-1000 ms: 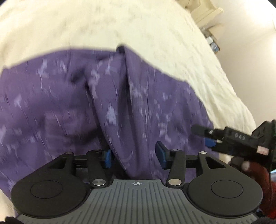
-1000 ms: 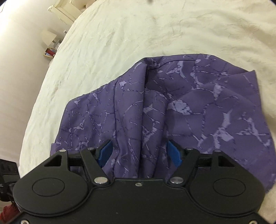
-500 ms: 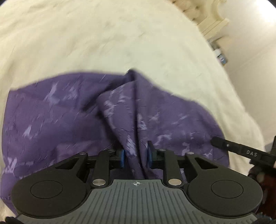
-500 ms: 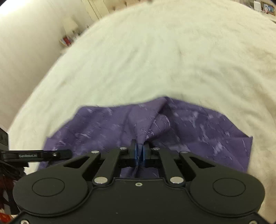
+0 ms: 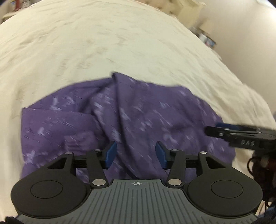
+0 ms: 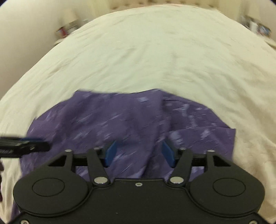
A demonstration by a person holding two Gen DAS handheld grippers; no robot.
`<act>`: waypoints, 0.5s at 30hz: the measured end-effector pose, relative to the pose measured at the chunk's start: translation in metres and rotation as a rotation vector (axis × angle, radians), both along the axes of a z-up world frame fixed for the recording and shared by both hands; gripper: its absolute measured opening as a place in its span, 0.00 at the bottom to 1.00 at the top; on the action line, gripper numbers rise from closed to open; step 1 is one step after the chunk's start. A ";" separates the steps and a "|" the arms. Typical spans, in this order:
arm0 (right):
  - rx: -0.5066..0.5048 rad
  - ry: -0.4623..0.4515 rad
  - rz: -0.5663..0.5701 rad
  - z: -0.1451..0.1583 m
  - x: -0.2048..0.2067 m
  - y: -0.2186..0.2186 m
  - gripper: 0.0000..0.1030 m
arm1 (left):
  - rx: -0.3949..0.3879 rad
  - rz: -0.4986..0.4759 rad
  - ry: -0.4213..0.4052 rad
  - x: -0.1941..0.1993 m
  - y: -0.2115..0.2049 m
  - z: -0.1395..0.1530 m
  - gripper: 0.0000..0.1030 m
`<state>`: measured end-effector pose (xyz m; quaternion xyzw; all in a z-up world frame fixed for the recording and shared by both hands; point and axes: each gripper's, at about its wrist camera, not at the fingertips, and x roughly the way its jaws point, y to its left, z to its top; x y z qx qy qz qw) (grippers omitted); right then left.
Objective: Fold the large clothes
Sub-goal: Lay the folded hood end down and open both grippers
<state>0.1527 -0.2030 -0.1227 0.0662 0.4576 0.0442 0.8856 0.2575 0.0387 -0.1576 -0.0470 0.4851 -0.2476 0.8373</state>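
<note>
A purple patterned garment (image 5: pixel 138 117) lies folded and rumpled on a cream bedspread (image 5: pixel 103 43); it also shows in the right wrist view (image 6: pixel 129 120). My left gripper (image 5: pixel 136 155) is open just above the garment's near edge, a raised fold of cloth between its blue pads (image 5: pixel 110 155) but not pinched. My right gripper (image 6: pixel 139 155) is open in the same way over the garment. The right gripper's fingers (image 5: pixel 241 134) show at the right of the left wrist view; the left gripper's fingers (image 6: pixel 22 146) show at the left of the right wrist view.
The cream bedspread (image 6: pixel 155 51) stretches far beyond the garment. A pale headboard (image 6: pixel 163 3) and bedside clutter (image 6: pixel 65 29) stand at the far end. Walls lie to both sides.
Both grippers were shut on folds of the garment half a second ago and have now opened, letting the cloth drop. Both have pulled back and up a little.
</note>
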 end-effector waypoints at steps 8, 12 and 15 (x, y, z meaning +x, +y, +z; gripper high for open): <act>-0.143 0.145 0.041 -0.048 -0.018 0.027 0.63 | 0.163 0.009 0.045 -0.014 -0.012 -0.044 0.62; -0.134 0.129 0.039 -0.045 -0.018 0.020 0.66 | 0.154 -0.002 0.043 -0.013 -0.013 -0.036 0.63; -0.075 0.086 -0.003 -0.028 -0.026 0.007 0.73 | 0.064 0.049 0.062 -0.021 0.005 -0.023 0.73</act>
